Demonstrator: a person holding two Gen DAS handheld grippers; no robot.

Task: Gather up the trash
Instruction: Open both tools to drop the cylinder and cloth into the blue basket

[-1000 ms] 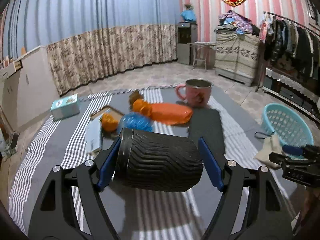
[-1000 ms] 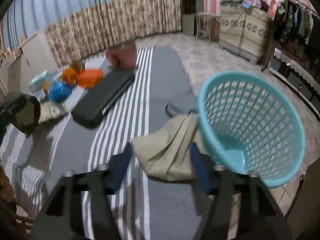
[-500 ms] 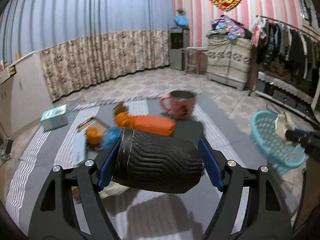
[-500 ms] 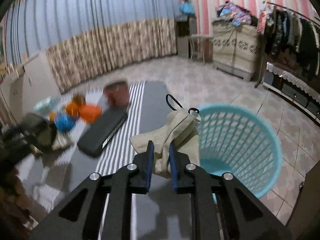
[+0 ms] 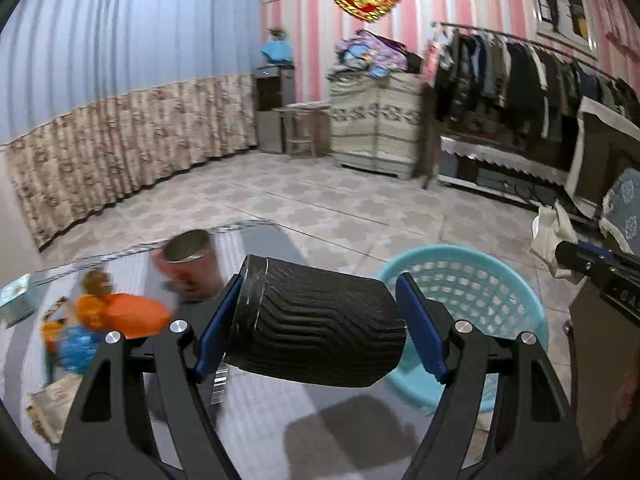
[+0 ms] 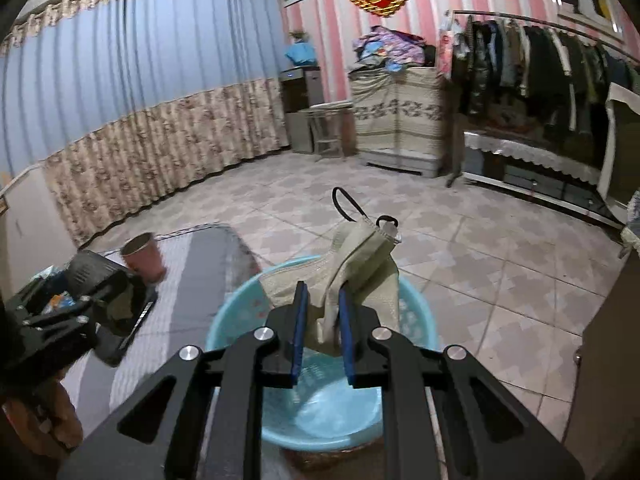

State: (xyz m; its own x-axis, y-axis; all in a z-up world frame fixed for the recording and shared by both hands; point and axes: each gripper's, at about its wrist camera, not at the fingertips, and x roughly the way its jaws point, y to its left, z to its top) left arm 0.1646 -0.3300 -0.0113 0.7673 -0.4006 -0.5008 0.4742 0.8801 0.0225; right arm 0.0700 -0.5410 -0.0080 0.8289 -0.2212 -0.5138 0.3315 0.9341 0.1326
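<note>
My left gripper (image 5: 320,320) is shut on a black ribbed paper cup (image 5: 320,320), held sideways just left of the light blue basket (image 5: 472,280). My right gripper (image 6: 322,312) is shut on a beige face mask (image 6: 360,256) with black ear loops, held above the basket (image 6: 320,412). In the left wrist view the mask (image 5: 554,236) and the right gripper (image 5: 588,264) show at the right edge. The left gripper with the cup (image 6: 100,292) appears at the left of the right wrist view.
On the grey striped mat (image 5: 260,420) lie an orange bag (image 5: 128,312), a blue crumpled wrapper (image 5: 76,346), a pink mug (image 5: 192,264) and a small box (image 5: 16,296). A dark flat case (image 6: 124,336) lies beside the basket. Tiled floor (image 6: 480,260), a clothes rack (image 5: 520,80) and a cabinet (image 5: 376,124) stand beyond.
The right gripper closed on the mask, lifted it off the mat and carried it over the basket. The left gripper with the cup swung right toward the basket.
</note>
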